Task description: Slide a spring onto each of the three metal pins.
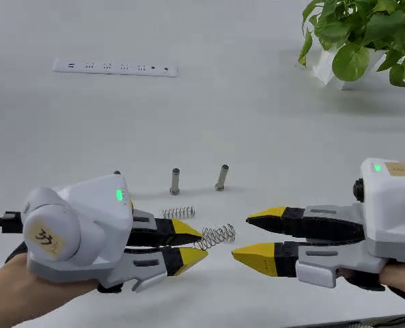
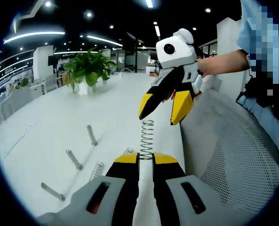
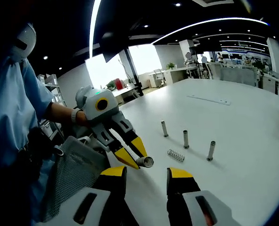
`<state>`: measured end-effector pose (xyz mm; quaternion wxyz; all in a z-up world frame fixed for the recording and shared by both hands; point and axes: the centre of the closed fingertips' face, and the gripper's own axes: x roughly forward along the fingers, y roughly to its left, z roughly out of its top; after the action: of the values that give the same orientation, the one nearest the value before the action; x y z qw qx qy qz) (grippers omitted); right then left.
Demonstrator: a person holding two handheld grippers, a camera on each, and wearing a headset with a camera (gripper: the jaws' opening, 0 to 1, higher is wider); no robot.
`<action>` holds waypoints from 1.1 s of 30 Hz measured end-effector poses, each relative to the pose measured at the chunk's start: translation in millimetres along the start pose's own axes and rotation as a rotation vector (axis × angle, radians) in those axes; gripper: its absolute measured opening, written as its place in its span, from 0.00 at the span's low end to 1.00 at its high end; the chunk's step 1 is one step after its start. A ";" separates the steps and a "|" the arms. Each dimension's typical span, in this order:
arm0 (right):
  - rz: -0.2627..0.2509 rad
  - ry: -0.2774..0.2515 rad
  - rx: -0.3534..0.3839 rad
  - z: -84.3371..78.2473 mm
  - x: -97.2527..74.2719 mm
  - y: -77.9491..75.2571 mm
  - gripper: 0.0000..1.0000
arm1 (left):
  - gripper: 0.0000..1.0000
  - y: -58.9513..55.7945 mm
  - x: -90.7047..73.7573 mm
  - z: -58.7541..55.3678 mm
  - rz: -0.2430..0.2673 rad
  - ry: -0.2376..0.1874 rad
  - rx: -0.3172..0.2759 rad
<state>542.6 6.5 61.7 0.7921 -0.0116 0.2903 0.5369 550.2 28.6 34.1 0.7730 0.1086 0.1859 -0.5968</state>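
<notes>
The white table (image 1: 257, 102) is carrying a potted plant (image 1: 356, 34) at its far right and a power strip (image 1: 115, 67) at its far left. The left gripper (image 1: 202, 243) is clamping one end of a spring (image 1: 214, 236), which is pointing toward the right gripper (image 1: 241, 236). The right gripper's jaws are standing apart, gripping nothing. Three pins (image 3: 186, 139) are standing upright in a row on the table. A second spring (image 1: 178, 212) is lying flat near them

Head view looks down at the bench (image 1: 257, 102) from above; gripper views face each other up close, sharing spring (image 2: 147, 136) and pins (image 2: 91, 134).
</notes>
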 end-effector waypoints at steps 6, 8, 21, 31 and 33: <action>0.032 0.016 -0.017 3.0 3.5 6.8 0.22 | 0.06 -1.5 0.4 0.7 -0.016 0.007 0.029; 0.034 0.019 -0.021 3.4 4.0 7.3 0.18 | 0.06 -1.7 0.3 0.3 -0.020 0.012 0.039; 0.063 0.059 -0.020 -6.0 7.4 7.2 0.08 | 0.06 -9.2 2.1 -4.7 -0.046 0.037 0.086; 0.050 0.079 -0.067 -3.5 6.6 7.6 0.06 | 0.06 -9.8 6.3 -5.6 -0.045 0.047 0.085; 0.050 0.085 -0.082 -2.2 6.9 8.8 0.07 | 0.06 -9.9 7.6 -5.2 -0.045 0.048 0.087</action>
<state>535.8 15.3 59.1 0.7644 -0.0594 0.3014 0.5669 541.5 21.4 26.8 0.7492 0.1520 0.1805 -0.6189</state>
